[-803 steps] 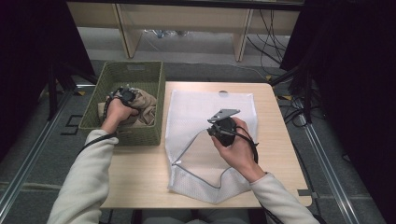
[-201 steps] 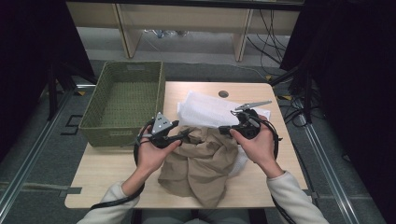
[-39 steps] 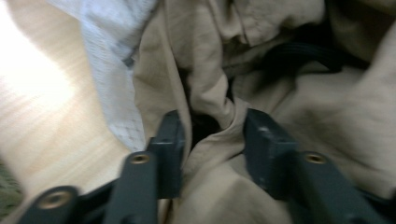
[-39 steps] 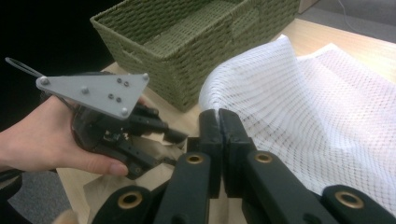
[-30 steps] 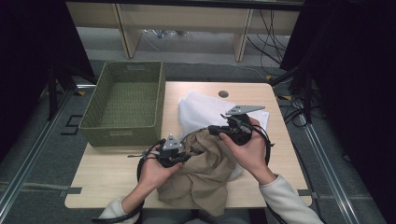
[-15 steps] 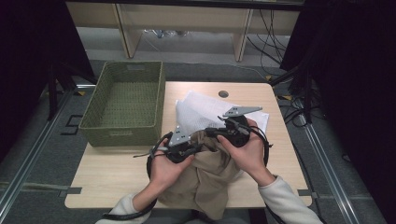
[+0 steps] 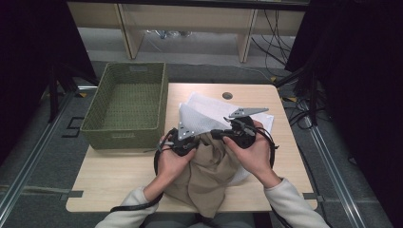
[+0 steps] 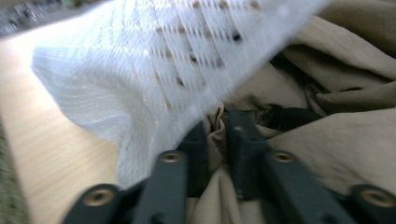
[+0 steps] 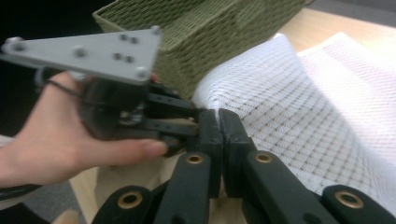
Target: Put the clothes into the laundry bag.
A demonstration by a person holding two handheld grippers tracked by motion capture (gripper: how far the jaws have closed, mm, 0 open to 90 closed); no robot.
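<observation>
Beige, crumpled fabric garment (image 7: 209, 178) lies at the near table (image 7: 119, 178) edge in the high view, its top at the mouth of the white mesh laundry bag (image 7: 204, 116), where the left gripper (image 7: 192, 142) has come across from a second ago to meet the right gripper (image 7: 216, 134). In the left gripper view, the jaws, just opening slightly, pinch a beige fold beside the mesh. In the right gripper view, the jaws stay clenched on the bag's edge near the green woven basket (image 9: 210, 32), so bagging looks underway.
</observation>
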